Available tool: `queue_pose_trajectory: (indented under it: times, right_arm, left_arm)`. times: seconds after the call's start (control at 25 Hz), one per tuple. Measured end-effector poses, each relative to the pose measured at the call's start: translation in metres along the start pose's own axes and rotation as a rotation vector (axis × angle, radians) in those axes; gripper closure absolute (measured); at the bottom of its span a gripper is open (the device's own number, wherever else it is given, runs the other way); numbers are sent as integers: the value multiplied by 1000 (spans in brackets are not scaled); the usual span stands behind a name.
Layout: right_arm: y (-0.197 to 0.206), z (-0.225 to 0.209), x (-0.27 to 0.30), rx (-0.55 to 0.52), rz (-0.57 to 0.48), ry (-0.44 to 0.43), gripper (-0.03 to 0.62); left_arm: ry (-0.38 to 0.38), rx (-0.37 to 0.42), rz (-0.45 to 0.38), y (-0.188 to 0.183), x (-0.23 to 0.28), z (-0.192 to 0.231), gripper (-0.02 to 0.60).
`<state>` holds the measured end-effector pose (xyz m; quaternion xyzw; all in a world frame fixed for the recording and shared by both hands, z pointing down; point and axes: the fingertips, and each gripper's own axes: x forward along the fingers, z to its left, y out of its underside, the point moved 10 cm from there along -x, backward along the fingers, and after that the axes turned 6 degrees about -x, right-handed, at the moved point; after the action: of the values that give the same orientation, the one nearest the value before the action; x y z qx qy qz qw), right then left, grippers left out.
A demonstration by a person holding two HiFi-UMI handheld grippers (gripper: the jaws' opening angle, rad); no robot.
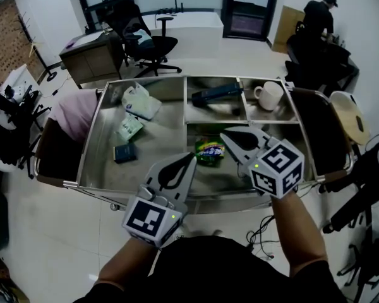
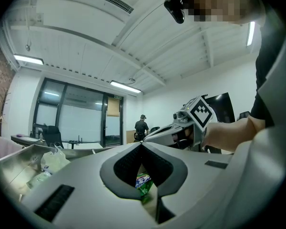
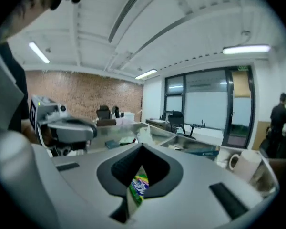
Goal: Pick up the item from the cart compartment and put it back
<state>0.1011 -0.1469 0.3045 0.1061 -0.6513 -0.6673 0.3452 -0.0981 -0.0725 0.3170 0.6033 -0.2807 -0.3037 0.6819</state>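
Note:
A green snack packet [image 1: 210, 151] lies in the cart's near right compartment. My right gripper [image 1: 224, 133] hovers just above and to the right of it, jaws shut with nothing between them. My left gripper [image 1: 191, 158] hangs over the cart's near edge, left of the packet, and is also shut and empty. In the left gripper view the packet [image 2: 143, 181] shows through the hollow behind the closed tips of the left gripper [image 2: 142, 143]. The right gripper view shows the packet [image 3: 139, 185] the same way, below the closed tips of the right gripper [image 3: 143, 146].
The steel cart [image 1: 88, 150] also holds a white bag [image 1: 139, 101], a pale green pouch [image 1: 129, 129] and a small dark box [image 1: 124, 152] on the left. At the back are a dark blue box [image 1: 216, 94] and a white mug [image 1: 269, 95]. An office chair [image 1: 153, 43] stands beyond.

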Motion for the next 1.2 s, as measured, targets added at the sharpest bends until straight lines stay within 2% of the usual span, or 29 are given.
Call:
queue_pose_trajectory:
  times: [0.08,0.2,0.4,0.72,1.2]
  right_arm:
    - [1,-1,-11,103,-76,4,580]
    - [2,1,-27,186,-163,21,580]
    - [6,14,-57,207,-243,89,580]
    - [9,45,-86,113,-267,196,580]
    - [49,62,-94,180,-211,224,582]
  left_arm:
    - [0,0,-2,0,0,-1,581]
    - [5,-5,-6,0,1,-2,581]
    - [35,-32,-20,-4,0,-9,581]
    - [48,-6,-20,-8,-4,-19,581]
    - [58,-8,7,4,-8,-29,581]
